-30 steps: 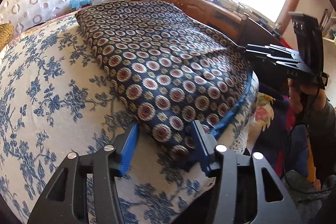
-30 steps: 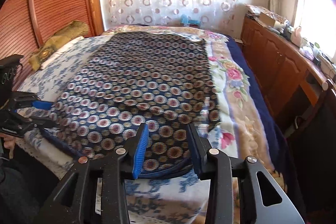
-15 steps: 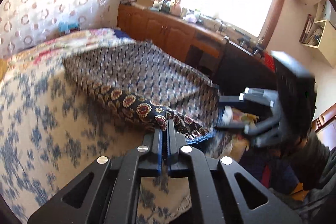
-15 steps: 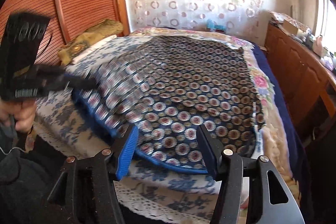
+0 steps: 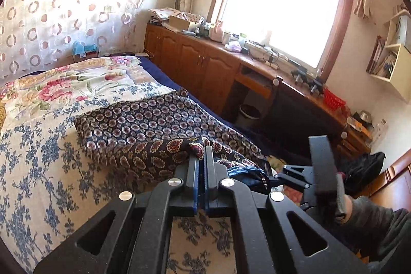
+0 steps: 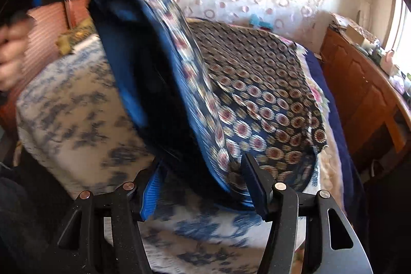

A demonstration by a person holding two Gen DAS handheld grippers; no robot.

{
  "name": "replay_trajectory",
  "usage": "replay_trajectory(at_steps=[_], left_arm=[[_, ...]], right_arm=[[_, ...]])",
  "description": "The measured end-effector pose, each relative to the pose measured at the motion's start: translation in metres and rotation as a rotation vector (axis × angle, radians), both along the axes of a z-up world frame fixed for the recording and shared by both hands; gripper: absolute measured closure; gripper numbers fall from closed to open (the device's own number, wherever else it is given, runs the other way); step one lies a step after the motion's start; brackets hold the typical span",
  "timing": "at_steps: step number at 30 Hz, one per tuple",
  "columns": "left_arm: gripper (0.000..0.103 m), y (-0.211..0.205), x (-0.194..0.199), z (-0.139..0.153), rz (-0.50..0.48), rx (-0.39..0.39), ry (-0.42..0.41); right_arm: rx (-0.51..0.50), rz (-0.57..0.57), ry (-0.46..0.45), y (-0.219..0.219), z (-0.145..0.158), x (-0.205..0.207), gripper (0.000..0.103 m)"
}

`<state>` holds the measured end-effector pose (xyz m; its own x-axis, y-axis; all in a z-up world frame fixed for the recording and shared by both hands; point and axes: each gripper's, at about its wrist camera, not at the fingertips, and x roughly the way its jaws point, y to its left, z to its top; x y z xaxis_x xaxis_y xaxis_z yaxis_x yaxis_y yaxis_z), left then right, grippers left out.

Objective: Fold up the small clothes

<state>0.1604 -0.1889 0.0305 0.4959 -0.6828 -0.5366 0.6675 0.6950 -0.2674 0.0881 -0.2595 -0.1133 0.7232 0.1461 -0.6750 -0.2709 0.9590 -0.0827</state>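
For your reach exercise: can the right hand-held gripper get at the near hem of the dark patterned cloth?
Probably yes: the right hand-held gripper is open with the dark patterned cloth hem already between its fingers, nothing blocking, while the left hand-held gripper lifts the other corner.

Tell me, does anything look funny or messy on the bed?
Only the patterned cloth. One near corner is pinched in the shut left tongs and hoisted, showing its blue underside, while the rest lies flat on the bed. The right tongs sit open around the near edge. That fits folding; nothing is spilled or torn.
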Motion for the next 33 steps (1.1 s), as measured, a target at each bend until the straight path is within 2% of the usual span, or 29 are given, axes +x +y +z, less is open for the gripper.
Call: replay_trajectory(at_steps=[3, 5, 7, 9, 12, 16, 19, 23, 25, 28, 30, 32, 33], left_arm=[[0.099, 0.004, 0.01, 0.001, 0.012, -0.02, 0.003], [0.099, 0.008, 0.017, 0.001, 0.021, -0.034, 0.005], [0.099, 0.013, 0.024, 0.002, 0.032, -0.042, 0.007], [0.099, 0.019, 0.031, 0.002, 0.049, -0.048, 0.011], [0.099, 0.028, 0.045, 0.002, 0.091, -0.045, 0.009], [0.099, 0.039, 0.069, 0.0, 0.151, -0.022, 0.005], [0.099, 0.049, 0.09, -0.009, 0.194, -0.003, 0.022], [0.099, 0.061, 0.113, -0.024, 0.23, 0.025, 0.058], [0.087, 0.064, 0.123, -0.032, 0.23, 0.041, 0.078], [0.062, 0.066, 0.133, -0.039, 0.215, 0.06, 0.084], [0.04, 0.065, 0.138, -0.042, 0.216, 0.083, 0.075], [0.031, 0.065, 0.144, -0.045, 0.21, 0.093, 0.069], [0.029, 0.064, 0.146, -0.047, 0.207, 0.102, 0.066]], right_arm=[[-0.021, -0.025, -0.009, -0.006, -0.003, 0.012, 0.042], [-0.032, -0.046, -0.027, -0.013, -0.001, 0.02, 0.049], [-0.019, -0.064, -0.048, -0.024, 0.006, 0.029, 0.076], [0.011, -0.076, -0.073, -0.038, 0.019, 0.037, 0.094], [0.023, -0.072, -0.141, -0.045, 0.046, 0.054, 0.098], [-0.028, -0.031, -0.214, -0.034, 0.075, 0.091, 0.098], [-0.042, -0.001, -0.226, -0.025, 0.085, 0.13, 0.098], [-0.041, 0.034, -0.203, -0.016, 0.081, 0.184, 0.098], [-0.05, 0.047, -0.182, -0.013, 0.074, 0.206, 0.098], [-0.064, 0.054, -0.146, -0.013, 0.061, 0.237, 0.098], [-0.047, 0.048, -0.123, -0.019, 0.06, 0.247, 0.098], [-0.018, 0.033, -0.107, -0.027, 0.061, 0.253, 0.098], [-0.005, 0.026, -0.102, -0.029, 0.061, 0.257, 0.091]])
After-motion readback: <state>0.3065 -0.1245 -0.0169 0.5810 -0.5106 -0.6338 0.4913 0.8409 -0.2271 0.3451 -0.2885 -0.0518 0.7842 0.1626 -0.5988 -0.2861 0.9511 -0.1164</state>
